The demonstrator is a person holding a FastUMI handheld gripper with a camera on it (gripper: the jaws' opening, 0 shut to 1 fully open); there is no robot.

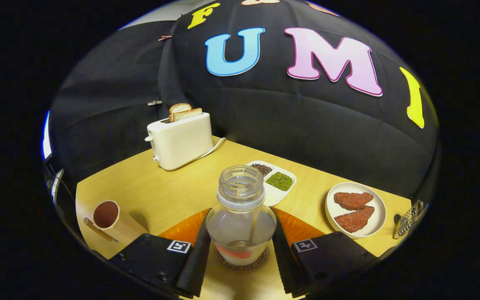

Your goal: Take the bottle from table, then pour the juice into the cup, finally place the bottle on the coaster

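While the gripper (241,250) points across the table (173,187), a bottle (241,216) stands upright between its fingers, clear glass, uncapped, a little liquid low inside. Both fingers lie close against the bottle's sides; whether they press it or only flank it I cannot tell. Bottle base sits on a round coaster (242,263) with print around its rim; an orange mat (181,229) lies under that, showing on either side of the fingers.

Left of the fingers, near the table's edge: cup (108,216), tan outside, dark reddish inside, mouth tilted toward the camera.

Beyond the bottle: divided dish (274,180), dark beans in one compartment, green in the next. Farther left, white toaster (180,139) with two bread slices (183,111) sticking up, cord trailing right. Right of the bottle, plate (355,208) with two red-brown meat pieces. A wire-mesh object (408,218) lies at the far right edge, unclear.
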